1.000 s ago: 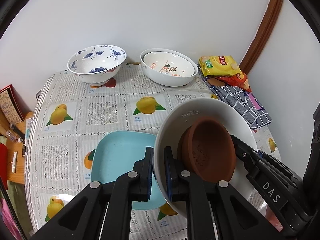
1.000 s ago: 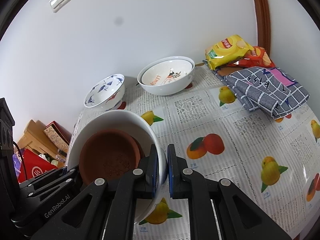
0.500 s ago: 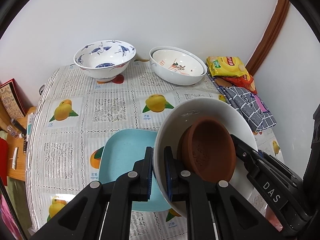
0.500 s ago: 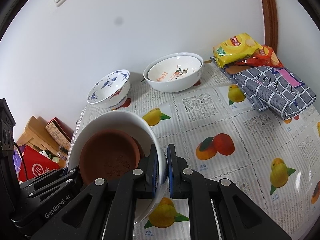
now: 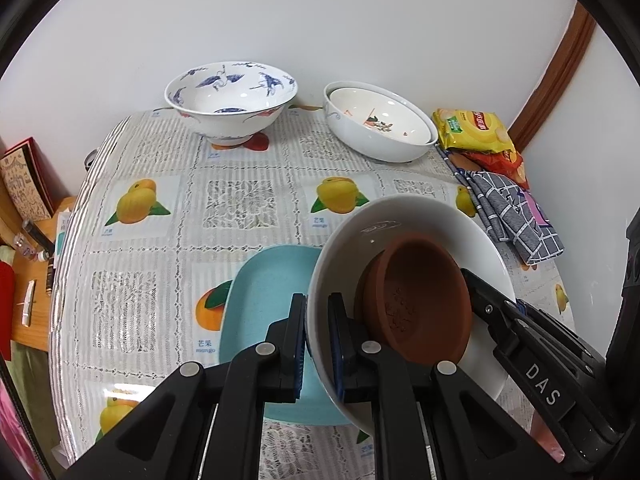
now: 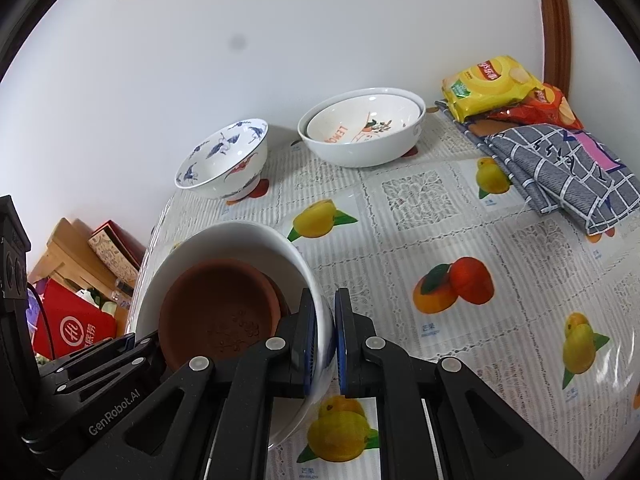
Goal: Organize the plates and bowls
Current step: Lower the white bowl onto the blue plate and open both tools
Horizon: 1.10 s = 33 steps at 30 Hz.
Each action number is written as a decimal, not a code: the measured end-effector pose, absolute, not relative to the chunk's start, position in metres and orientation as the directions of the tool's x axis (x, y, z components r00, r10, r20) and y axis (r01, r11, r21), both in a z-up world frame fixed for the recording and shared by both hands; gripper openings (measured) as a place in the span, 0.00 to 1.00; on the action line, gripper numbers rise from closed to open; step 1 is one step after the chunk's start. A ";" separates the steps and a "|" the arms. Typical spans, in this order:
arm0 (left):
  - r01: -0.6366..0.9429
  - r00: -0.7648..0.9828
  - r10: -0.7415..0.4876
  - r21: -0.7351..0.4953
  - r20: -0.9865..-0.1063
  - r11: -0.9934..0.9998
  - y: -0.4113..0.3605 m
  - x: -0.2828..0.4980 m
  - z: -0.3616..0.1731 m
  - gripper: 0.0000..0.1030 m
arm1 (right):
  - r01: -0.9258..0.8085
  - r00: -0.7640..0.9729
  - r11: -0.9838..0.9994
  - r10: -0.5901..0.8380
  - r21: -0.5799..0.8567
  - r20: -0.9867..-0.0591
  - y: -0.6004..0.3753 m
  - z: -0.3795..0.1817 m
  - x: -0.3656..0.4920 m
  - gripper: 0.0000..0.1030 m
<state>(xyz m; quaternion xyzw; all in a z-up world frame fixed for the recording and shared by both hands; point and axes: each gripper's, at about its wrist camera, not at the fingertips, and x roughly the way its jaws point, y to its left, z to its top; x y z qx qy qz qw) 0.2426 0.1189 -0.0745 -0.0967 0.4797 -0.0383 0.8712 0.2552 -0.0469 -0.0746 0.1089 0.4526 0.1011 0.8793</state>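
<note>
left gripper (image 5: 317, 342) and right gripper (image 6: 323, 342) clamped on opposite rims of white bowl (image 5: 404, 216), held above table | terracotta saucer (image 5: 420, 300) inside it | blue square plate (image 5: 268, 292) beneath | blue-crane bowl (image 5: 230, 96) empty | lemon-print bowl (image 6: 366, 126) nested in larger white bowl (image 6: 360, 152)

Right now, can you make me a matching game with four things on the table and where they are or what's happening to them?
Things:
1. white bowl
2. brown dish
3. light blue plate
4. blue bird bowl

Places or states:
A. flat on the tablecloth, partly behind the grippers
B. at the back by the wall, nothing inside
C. gripped on both sides, by the left gripper and the right gripper
D. lying inside the white bowl

Pairs: 1-C, 2-D, 3-A, 4-B
</note>
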 end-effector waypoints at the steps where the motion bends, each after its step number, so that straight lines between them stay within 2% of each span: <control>1: -0.028 0.536 -0.159 -0.205 -0.829 0.978 0.121 0.243 -0.075 0.11 | -0.083 0.567 0.956 0.278 0.282 -0.775 -0.045 -0.076 0.256 0.09; 25: -0.093 0.459 -0.147 -0.212 -0.876 0.973 0.153 0.255 -0.130 0.11 | -0.108 0.470 0.958 0.285 0.266 -0.836 -0.011 -0.129 0.270 0.09; 33: -0.086 0.471 -0.146 -0.209 -0.870 0.974 0.152 0.259 -0.132 0.11 | -0.115 0.470 0.957 0.289 0.267 -0.834 -0.012 -0.135 0.274 0.09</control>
